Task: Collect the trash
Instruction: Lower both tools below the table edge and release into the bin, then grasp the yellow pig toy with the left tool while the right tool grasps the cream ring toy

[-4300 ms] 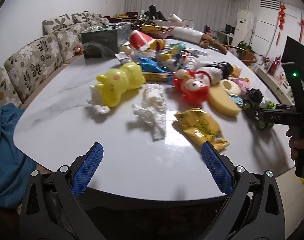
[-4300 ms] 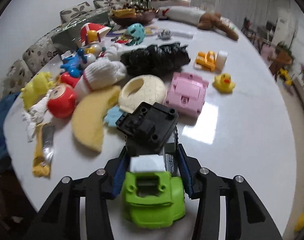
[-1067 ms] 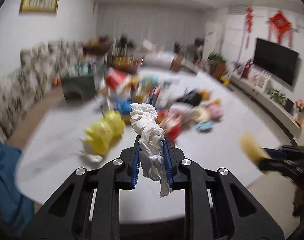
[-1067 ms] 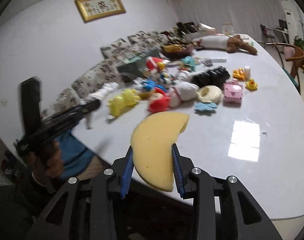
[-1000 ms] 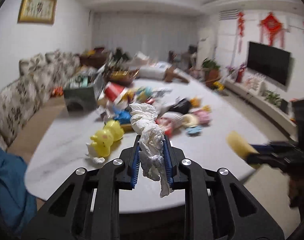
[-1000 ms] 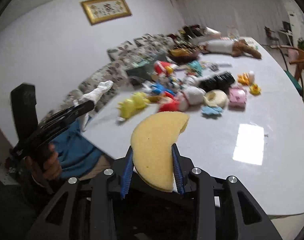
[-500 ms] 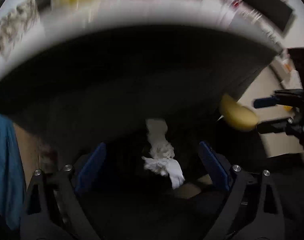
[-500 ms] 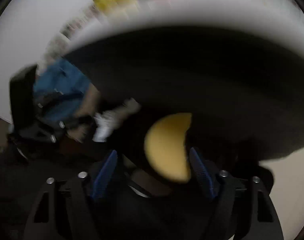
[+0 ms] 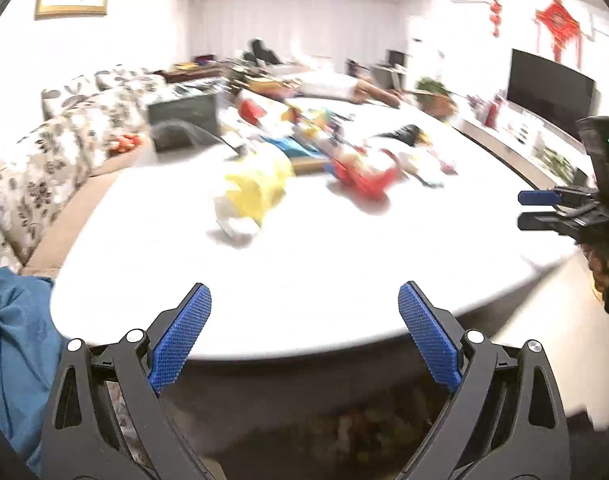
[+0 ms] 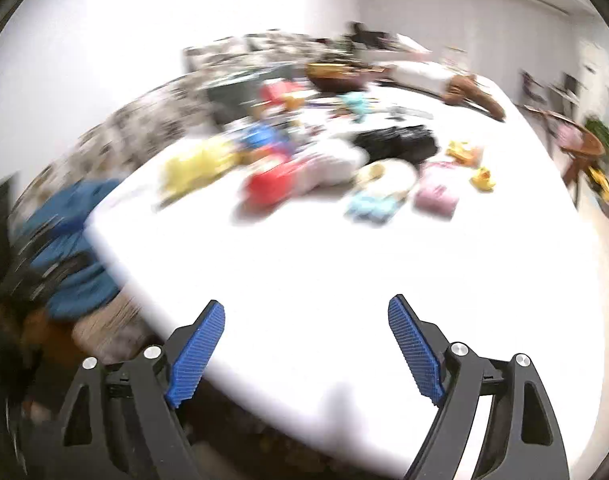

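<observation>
Trash none between jaws, white table (image 9: 344,280) near edge bare

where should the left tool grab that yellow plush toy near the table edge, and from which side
Judging loosely, since the view is blurred: grip the yellow plush toy across its narrower width, near the middle of the body, coming down from the near table edge. It seems to lie stretched away from the camera, with bare tabletop in front and other toys crowding behind. The left tool is open and empty.
</observation>
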Demonstrator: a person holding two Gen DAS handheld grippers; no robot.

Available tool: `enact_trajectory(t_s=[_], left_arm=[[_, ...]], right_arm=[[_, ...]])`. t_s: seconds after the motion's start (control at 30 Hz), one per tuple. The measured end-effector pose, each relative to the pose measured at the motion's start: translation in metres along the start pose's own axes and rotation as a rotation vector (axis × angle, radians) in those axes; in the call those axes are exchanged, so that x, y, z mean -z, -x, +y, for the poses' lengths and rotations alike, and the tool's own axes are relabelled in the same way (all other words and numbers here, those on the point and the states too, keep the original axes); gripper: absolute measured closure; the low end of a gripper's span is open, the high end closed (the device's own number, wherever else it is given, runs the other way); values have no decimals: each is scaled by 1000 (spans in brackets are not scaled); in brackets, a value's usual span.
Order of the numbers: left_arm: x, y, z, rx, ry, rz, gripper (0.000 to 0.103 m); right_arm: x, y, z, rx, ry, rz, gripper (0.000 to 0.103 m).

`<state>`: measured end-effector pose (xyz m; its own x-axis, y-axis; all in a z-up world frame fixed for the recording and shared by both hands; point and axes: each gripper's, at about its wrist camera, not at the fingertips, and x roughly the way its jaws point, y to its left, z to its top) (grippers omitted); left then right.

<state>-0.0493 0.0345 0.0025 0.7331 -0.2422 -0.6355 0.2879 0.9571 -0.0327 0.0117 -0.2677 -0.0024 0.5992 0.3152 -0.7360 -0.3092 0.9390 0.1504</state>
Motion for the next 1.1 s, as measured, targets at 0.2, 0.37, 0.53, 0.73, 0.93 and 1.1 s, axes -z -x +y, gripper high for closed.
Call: enact_trajectory(t_s=[0.2, 0.37, 0.53, 0.73, 0.93, 1.1], left_arm=[[-18, -13, 14, -59, 60, 1, 11], [-19, -26, 23, -53, 74, 27, 11], [-19, -28, 29, -37, 109, 30, 11], [-36, -37, 35, -51, 103, 20, 11], [-74, -85, 41, -102, 39, 53, 11], [-94, -140, 33, -86, -40, 168, 11]], right_arm=[[-63, -84, -53, -3, -264, 75, 25], [-101, -128, -53, 125, -170, 96, 30], [-103, -138, -38, 164, -4, 114, 42], [-70, -96, -28, 59, -3, 53, 42], [-47, -46, -9, -40, -22, -6, 42], [-34, -27, -9, -81, -59, -15, 42]])
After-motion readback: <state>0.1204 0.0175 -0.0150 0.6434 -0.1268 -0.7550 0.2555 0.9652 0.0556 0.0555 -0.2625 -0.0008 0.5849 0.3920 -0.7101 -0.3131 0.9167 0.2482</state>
